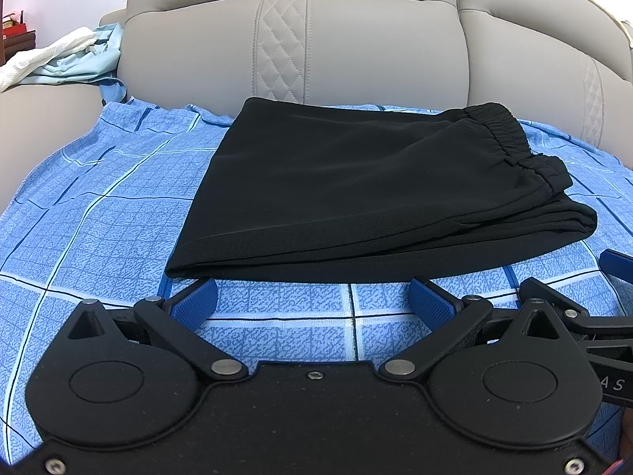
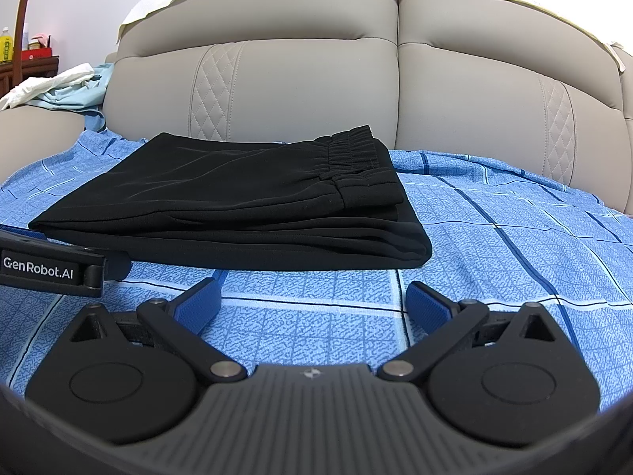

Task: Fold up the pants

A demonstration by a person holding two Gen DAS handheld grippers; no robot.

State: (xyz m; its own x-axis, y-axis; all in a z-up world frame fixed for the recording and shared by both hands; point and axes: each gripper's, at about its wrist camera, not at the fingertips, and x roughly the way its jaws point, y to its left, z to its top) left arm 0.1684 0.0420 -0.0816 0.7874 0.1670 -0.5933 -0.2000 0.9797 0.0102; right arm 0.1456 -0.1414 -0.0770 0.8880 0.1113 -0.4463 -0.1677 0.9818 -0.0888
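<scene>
Pants [image 1: 368, 190], black and already folded into a compact stack of several layers, lie flat on a blue checked sheet [image 1: 99, 213] spread over the seat of a beige sofa [image 1: 356, 39]. In the left wrist view the stack fills the centre of the frame, its gathered elastic waistband [image 1: 510, 138] at the right and the folded edge running along the bottom of the cloth. In the right wrist view the same stack sits centre-left, waistband toward the upper middle.

At the bottom of the left wrist view the left gripper [image 1: 312, 301] has its blue-padded fingers [image 1: 196, 303] spread wide, with only sheet between them; the pads lie just short of the near edge of the pants, not touching. The right gripper [image 2: 312, 301] is likewise wide and holds nothing, low over the sheet near the stack's right corner. Each gripper shows at the edge of the other's view, close alongside.

In the upper left of both frames, a pile of white and pale blue laundry [image 1: 67, 59] rests on the sofa's arm.
</scene>
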